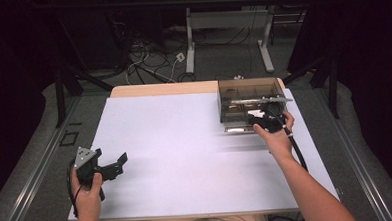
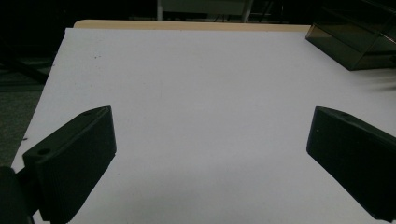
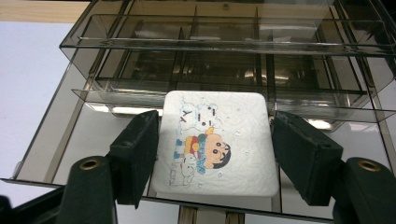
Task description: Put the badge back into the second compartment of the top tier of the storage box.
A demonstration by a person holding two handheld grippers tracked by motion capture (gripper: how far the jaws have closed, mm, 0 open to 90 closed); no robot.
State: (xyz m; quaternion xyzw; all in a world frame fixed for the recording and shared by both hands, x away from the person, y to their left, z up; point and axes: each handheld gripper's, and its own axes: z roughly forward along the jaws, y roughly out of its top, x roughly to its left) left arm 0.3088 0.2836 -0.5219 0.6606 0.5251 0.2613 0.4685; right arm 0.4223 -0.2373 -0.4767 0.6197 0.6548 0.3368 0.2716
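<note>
Tissue pack [image 3: 217, 142] pinched by the right gripper [image 3: 215, 154] over the smoky organizer's [image 3: 70, 51] pulled-out drawer [image 3: 56, 154].
Tilted grip could snag it on dividers (left gripper [image 2: 210, 154], jaws spread, idles).

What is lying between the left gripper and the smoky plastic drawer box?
Only bare white table top between left gripper and drawer box, as the high view shows.

Organizer box [image 1: 250, 88] at table's [image 1: 186, 156] far right; pad [image 3: 217, 144] in its drawer [image 3: 70, 140].
</note>
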